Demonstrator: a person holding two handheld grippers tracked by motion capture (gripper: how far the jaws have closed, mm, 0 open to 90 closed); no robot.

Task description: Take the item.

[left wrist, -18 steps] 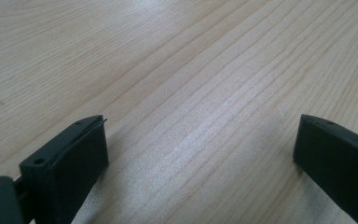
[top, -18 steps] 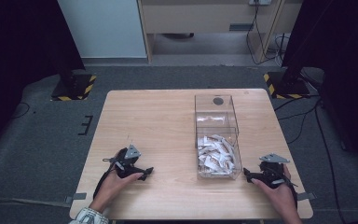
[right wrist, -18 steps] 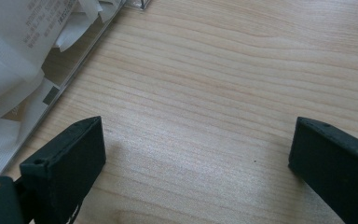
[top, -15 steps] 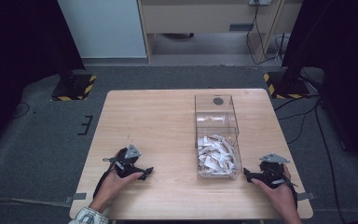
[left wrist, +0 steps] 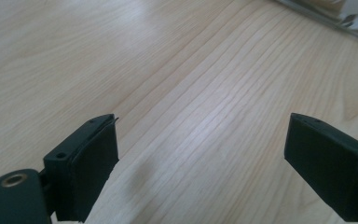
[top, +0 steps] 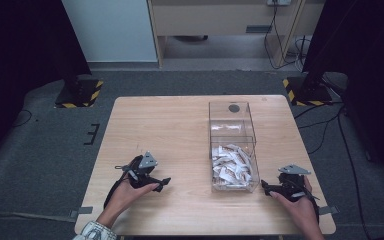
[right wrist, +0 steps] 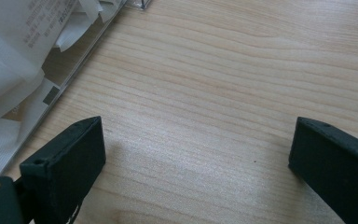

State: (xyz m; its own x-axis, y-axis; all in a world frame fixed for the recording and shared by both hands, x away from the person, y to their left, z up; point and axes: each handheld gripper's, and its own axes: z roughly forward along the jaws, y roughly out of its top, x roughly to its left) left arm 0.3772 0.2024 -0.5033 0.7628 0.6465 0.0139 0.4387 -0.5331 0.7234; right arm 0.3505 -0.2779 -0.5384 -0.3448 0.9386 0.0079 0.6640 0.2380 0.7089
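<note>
Pale wooden table (top: 180, 125) carries both grippers, left gripper (top: 164, 183) and right gripper (top: 266, 187), jaws spread empty, seemingly poised beside the clear plastic box of white paper packets (top: 232, 165).

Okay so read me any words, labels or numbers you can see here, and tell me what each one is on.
Nothing can be read for certain.
White packets in the clear box: grey printed lines, too blurred to read in the right gripper view, too small in the high view.
Table, left gripper, right gripper: no text.

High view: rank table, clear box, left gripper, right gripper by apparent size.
1. table
2. clear box
3. left gripper and right gripper: they look alike, so no ranking between them.
</note>
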